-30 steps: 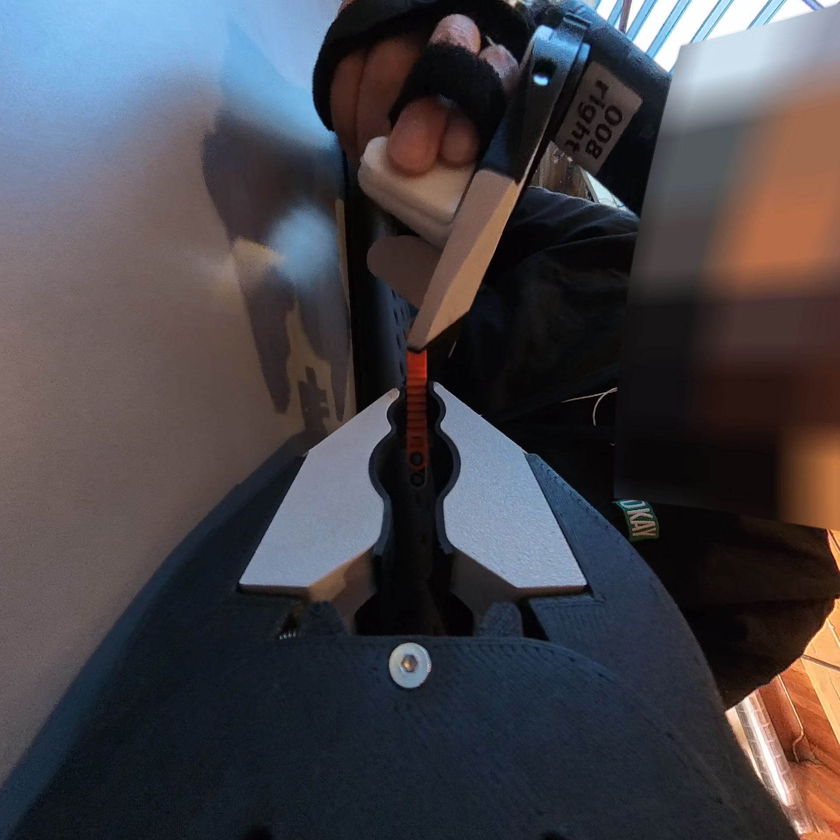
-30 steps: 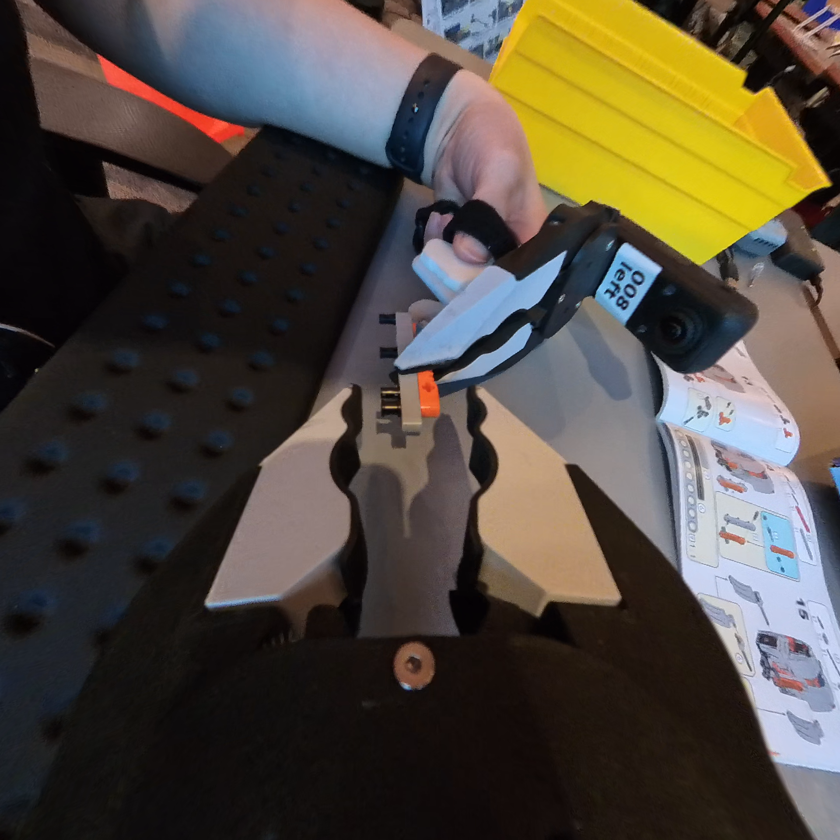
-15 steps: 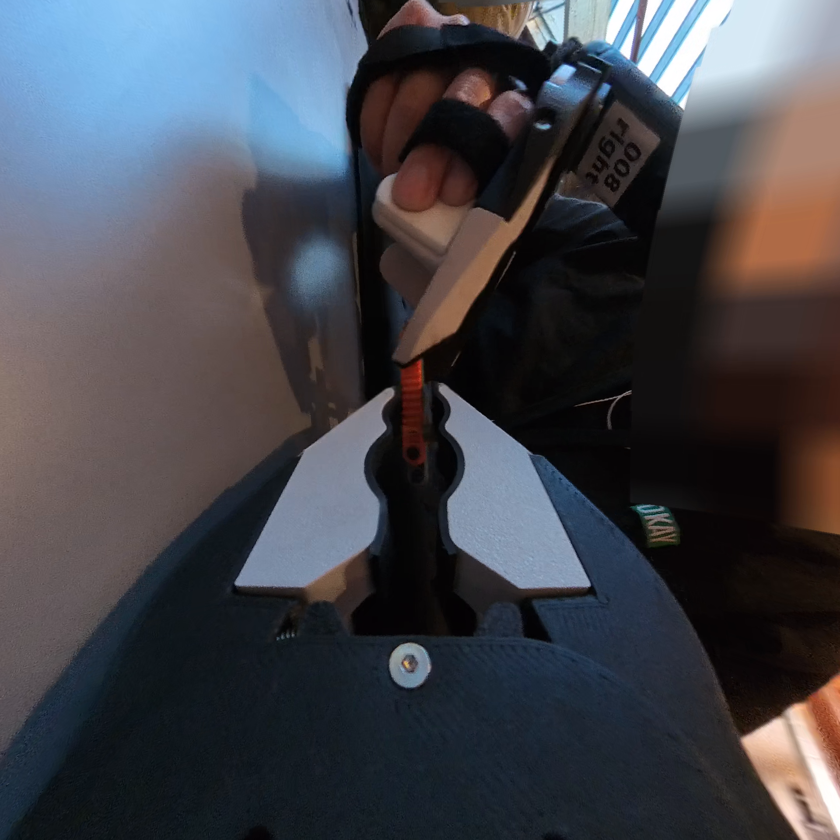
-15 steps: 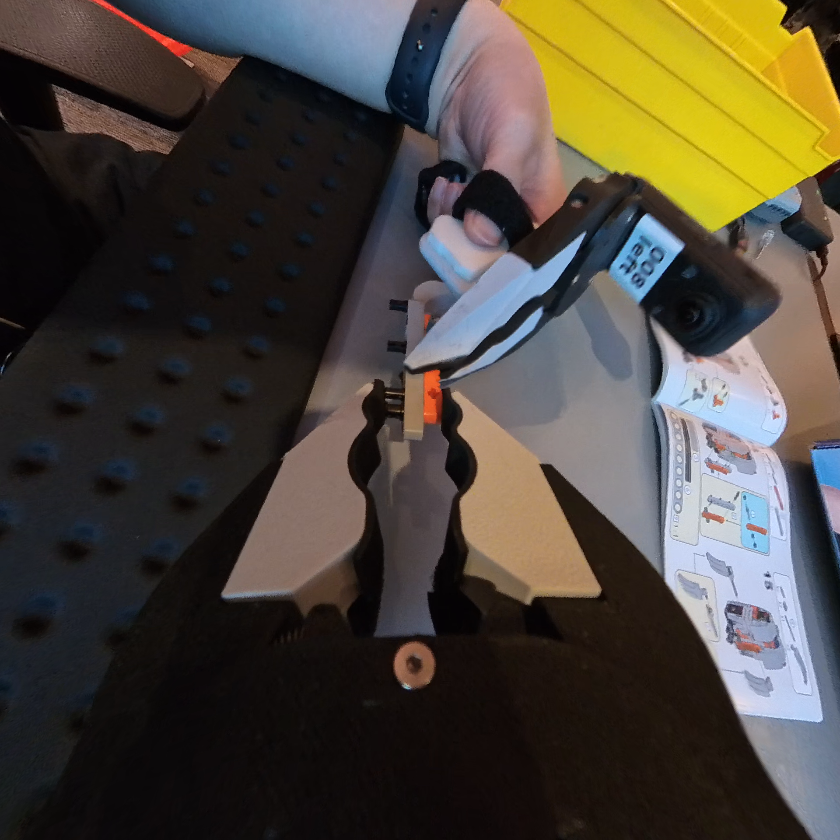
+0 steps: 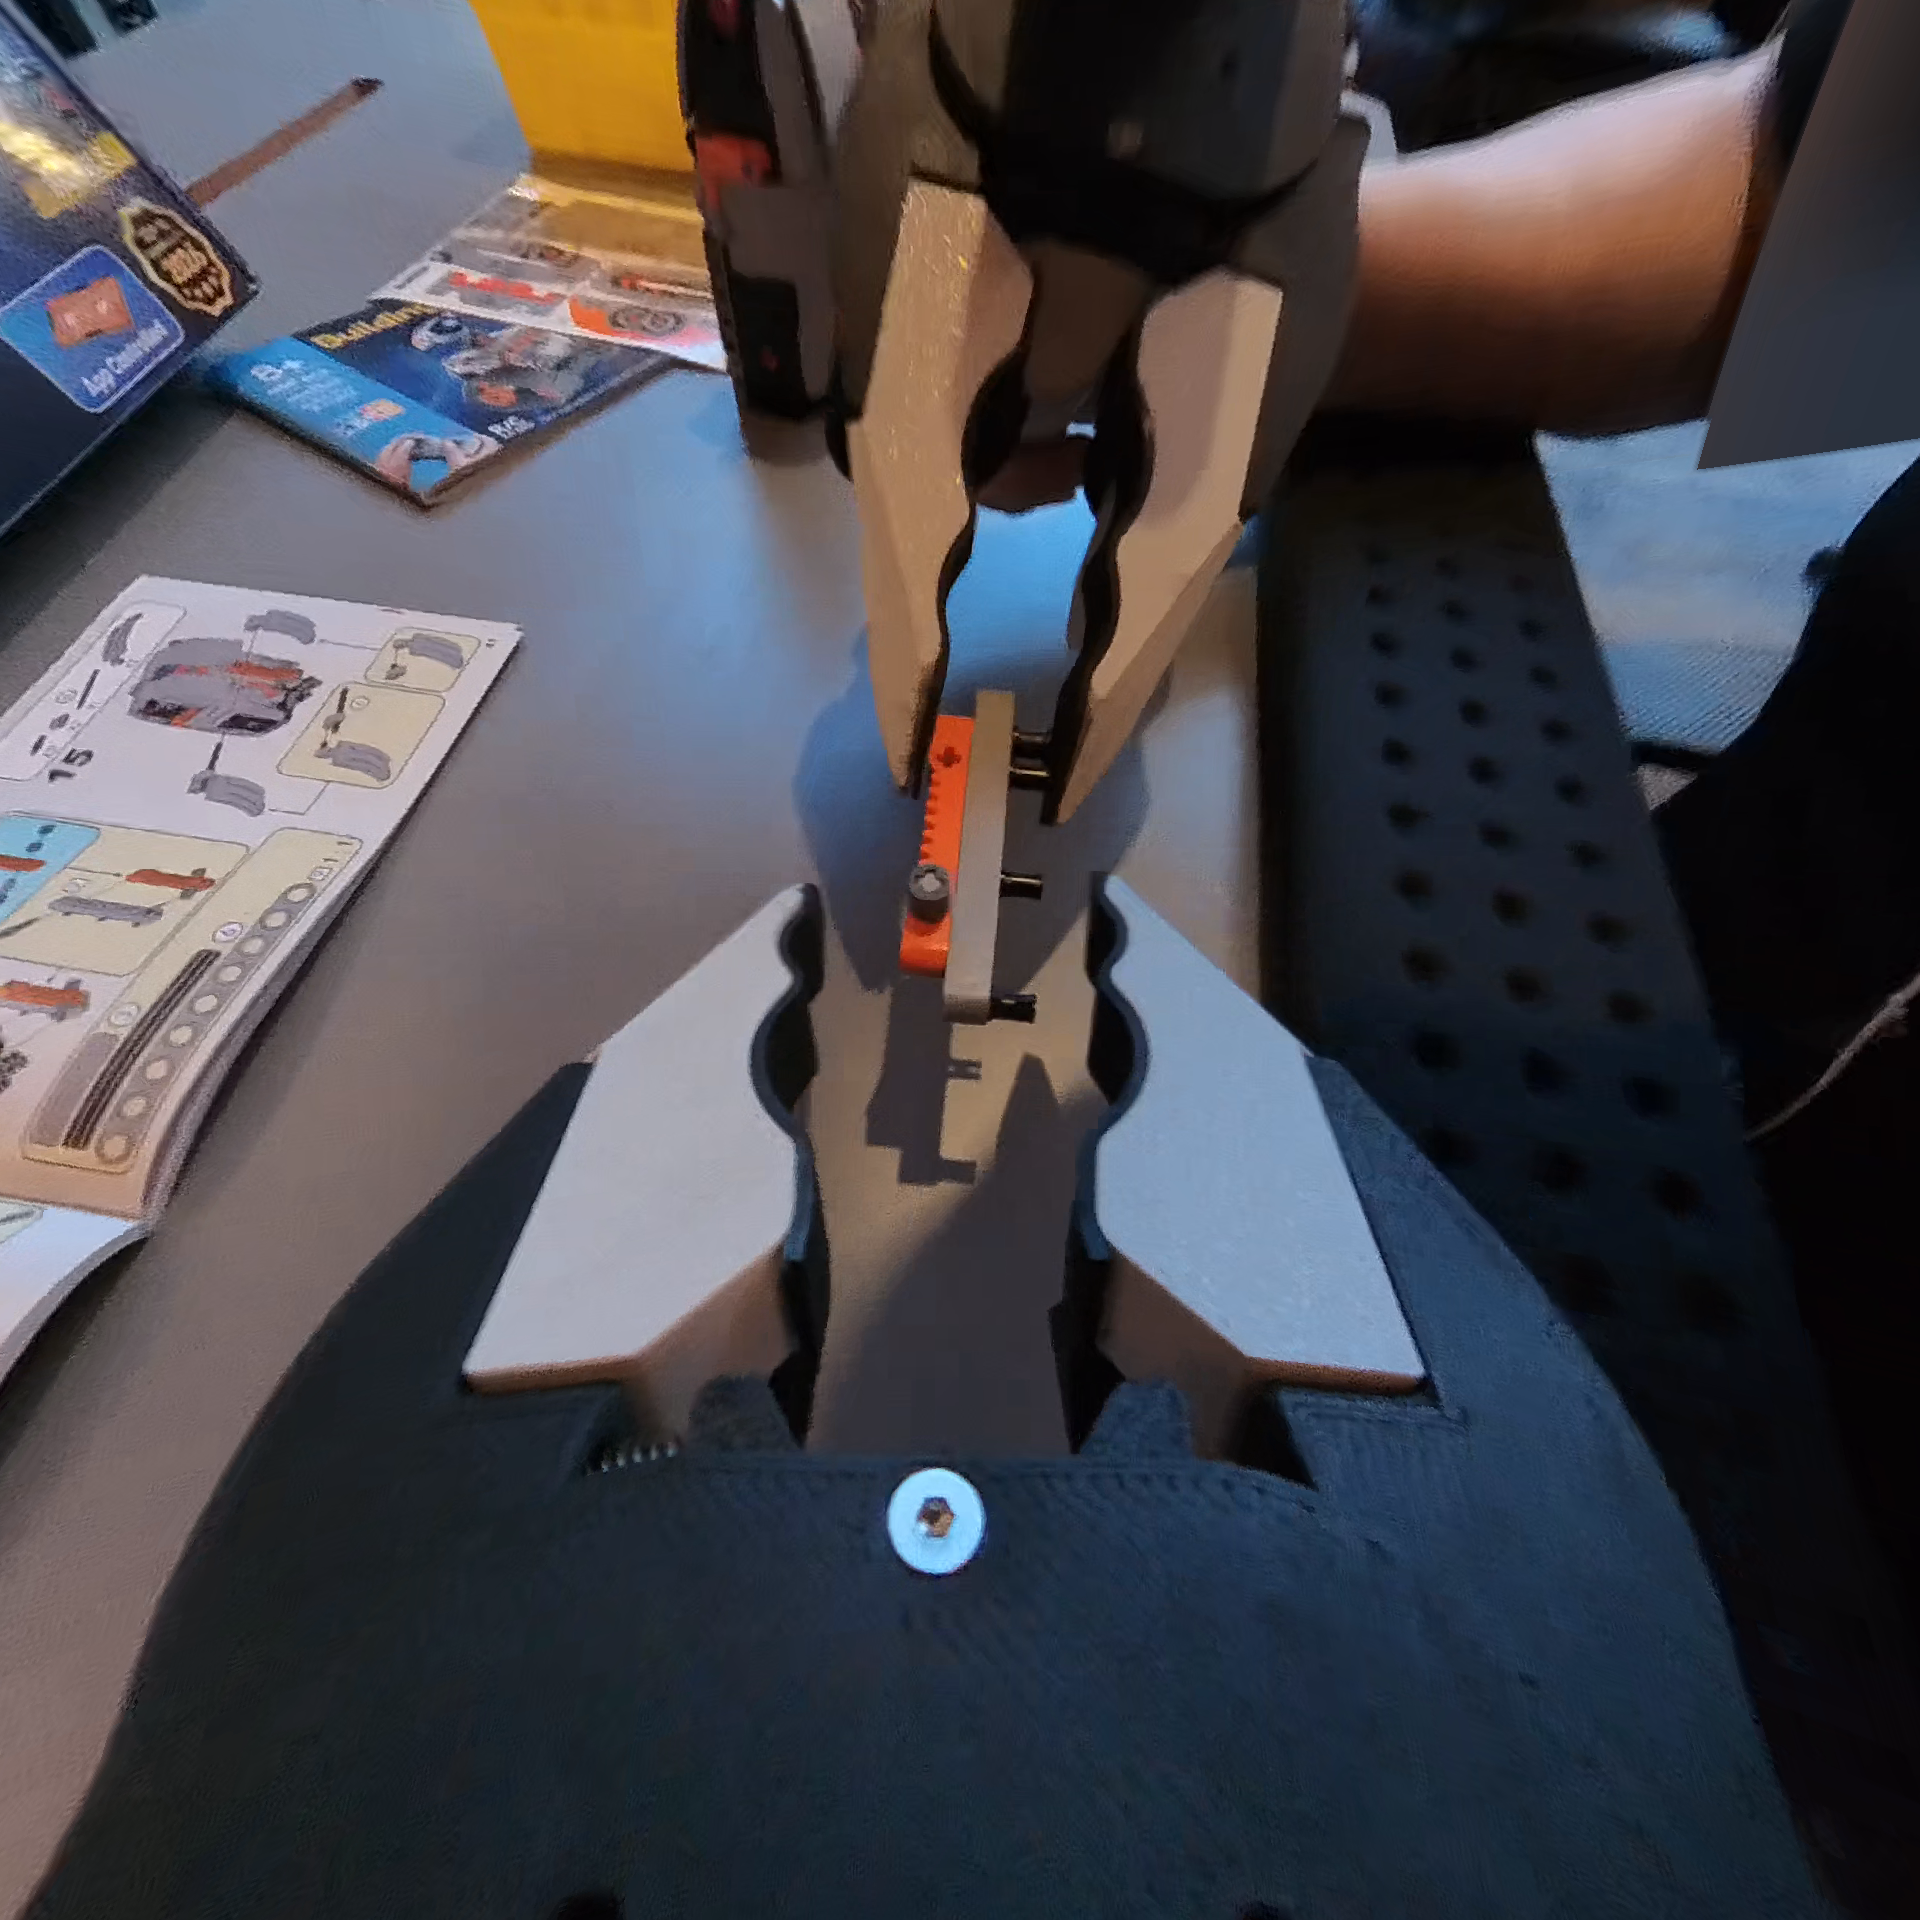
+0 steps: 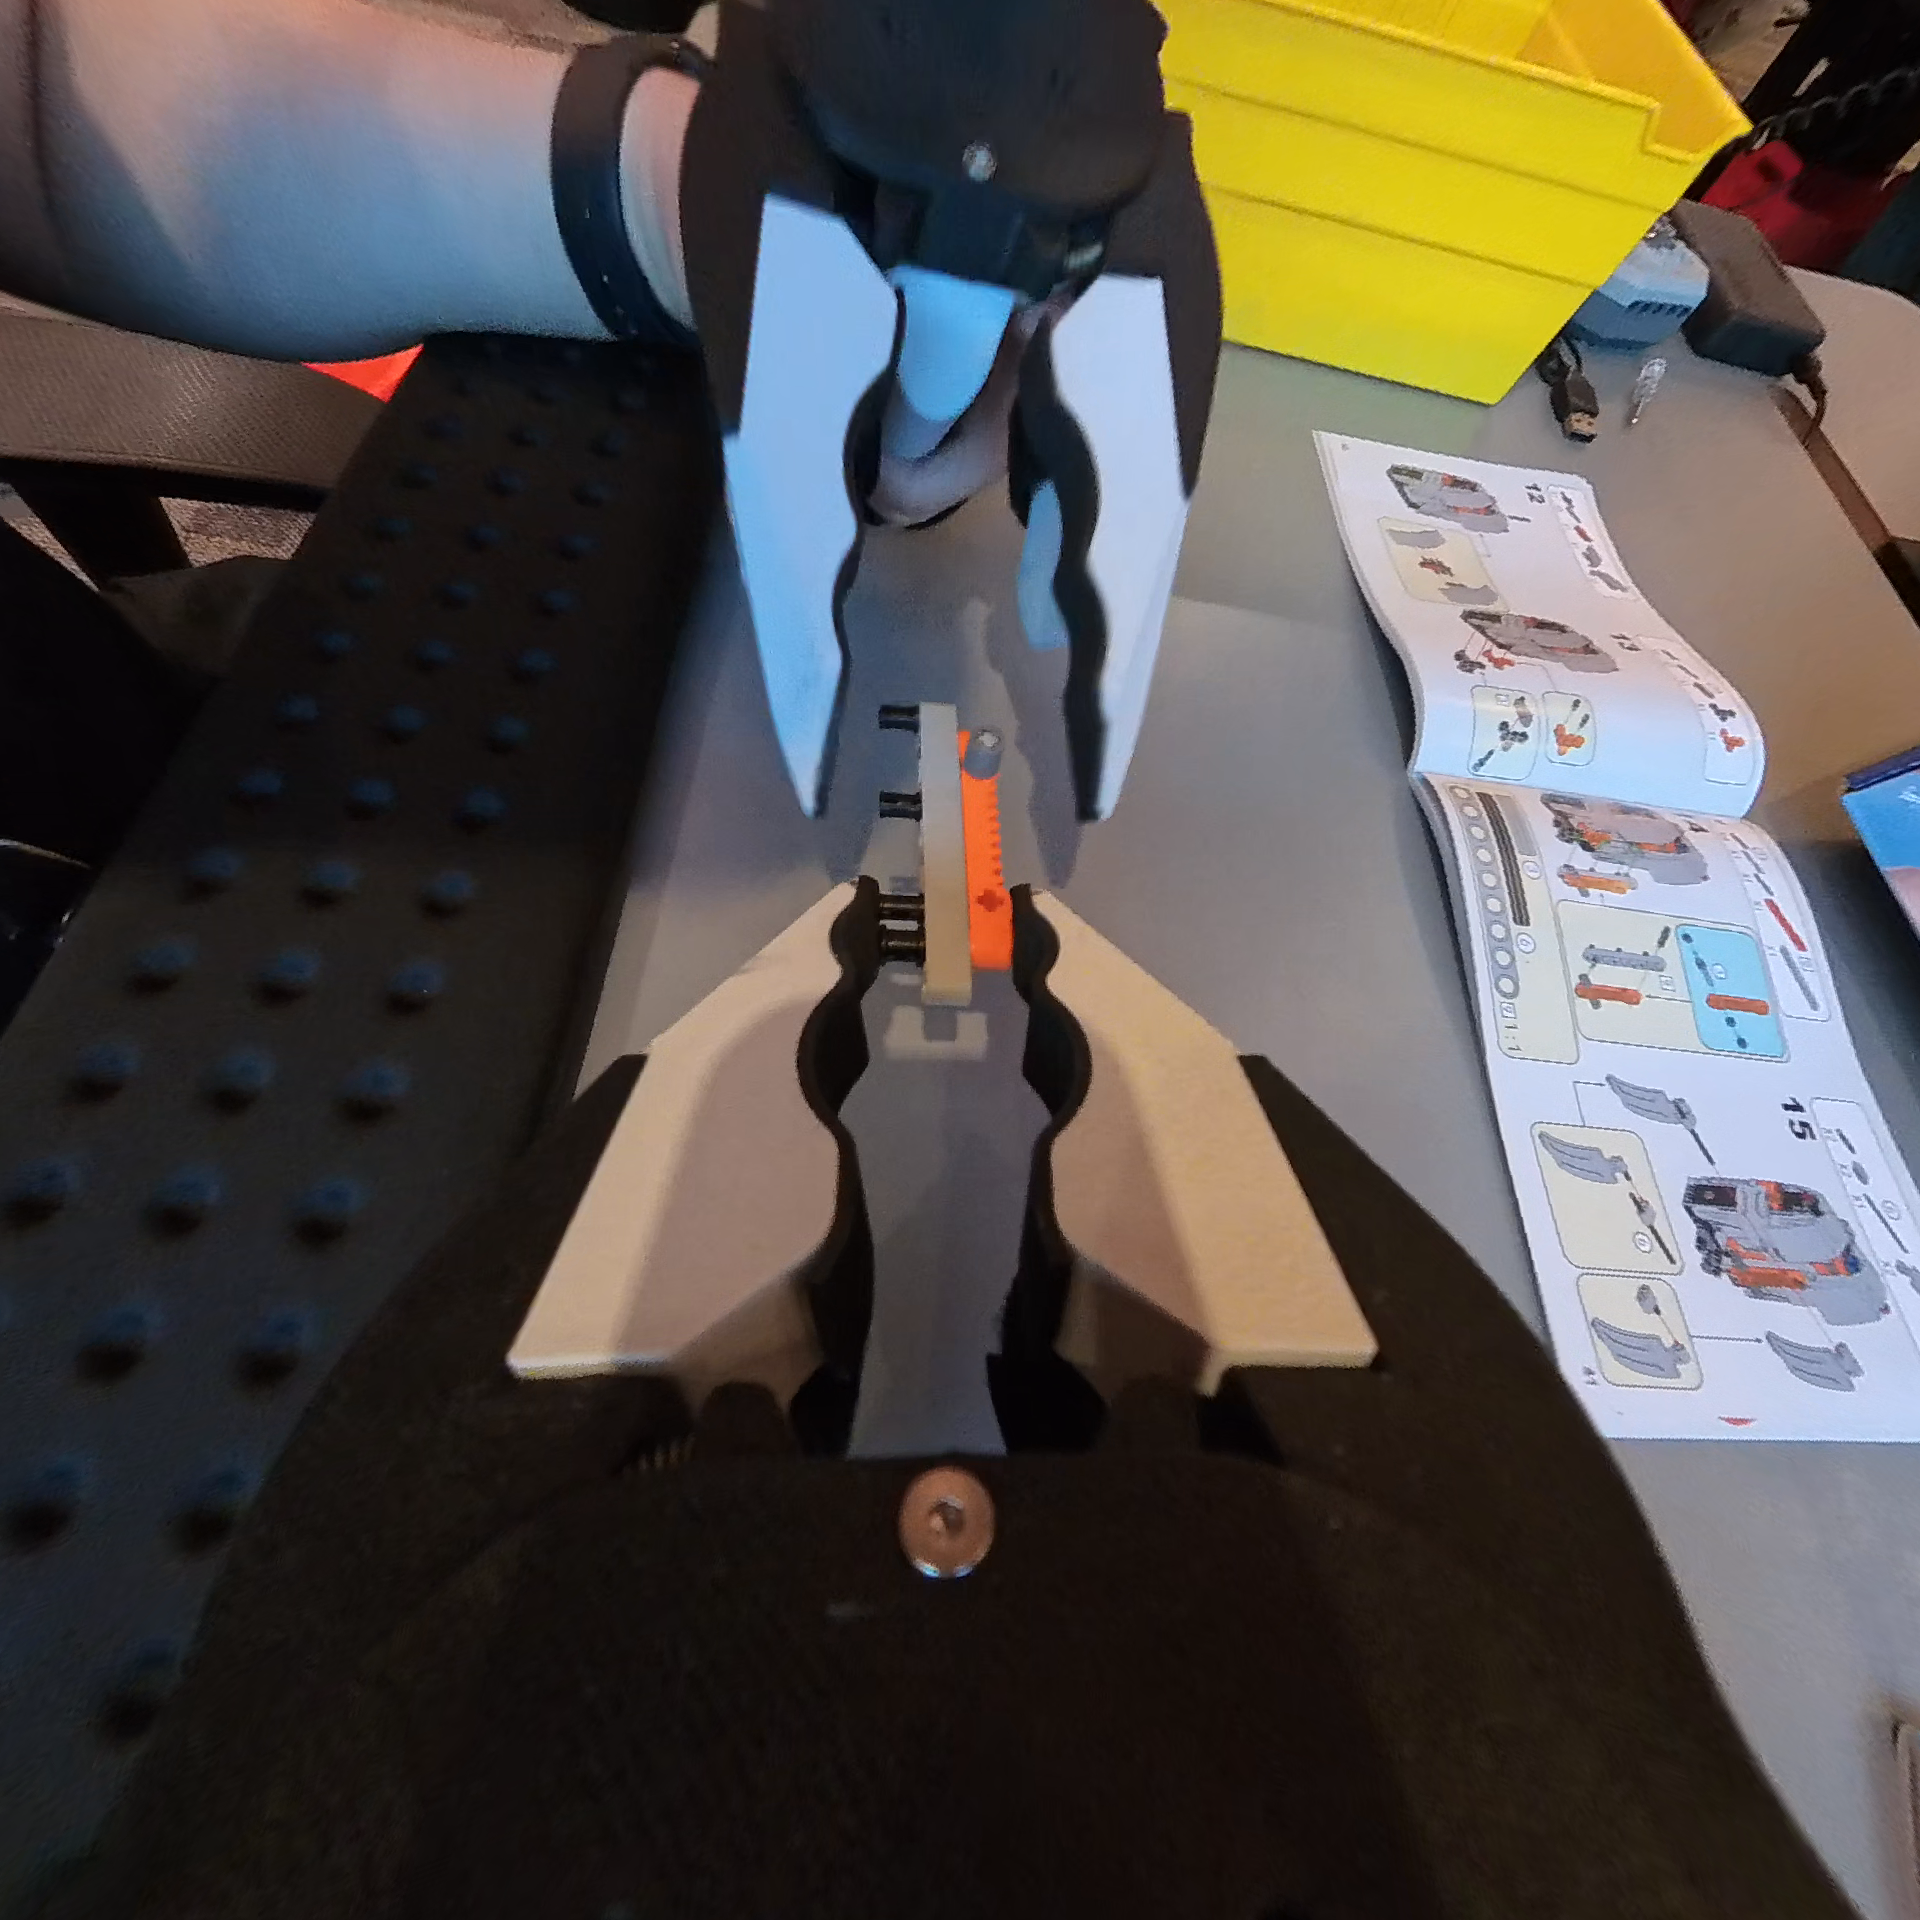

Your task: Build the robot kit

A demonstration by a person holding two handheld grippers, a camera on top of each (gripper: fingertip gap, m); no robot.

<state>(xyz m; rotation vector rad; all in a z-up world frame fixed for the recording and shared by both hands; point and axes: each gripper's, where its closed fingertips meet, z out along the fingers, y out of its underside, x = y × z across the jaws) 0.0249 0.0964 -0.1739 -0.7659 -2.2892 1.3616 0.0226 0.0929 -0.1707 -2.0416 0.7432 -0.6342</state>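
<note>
Meanwhile, the right gripper (image 6: pixel 940 914) is clamping one end of a grey-and-orange brick assembly (image 6: pixel 961 883) above the table (image 6: pixel 1299 831) as the left gripper (image 5: pixel 951 914) is hanging released, near the booklet (image 5: pixel 197 831).

Hobby-style workbench: grey table (image 6: pixel 1299 727), building-set instruction booklet (image 6: pixel 1621 935), yellow parts bin (image 6: pixel 1403 187).

Each tool (image 5: pixel 954 914) has grey wavy-edged fingers (image 5: pixel 665 1174), black housing, one silver screw (image 5: pixel 935 1524).

Orange-and-grey pinned brick assembly (image 5: pixel 961 862), upright
</note>
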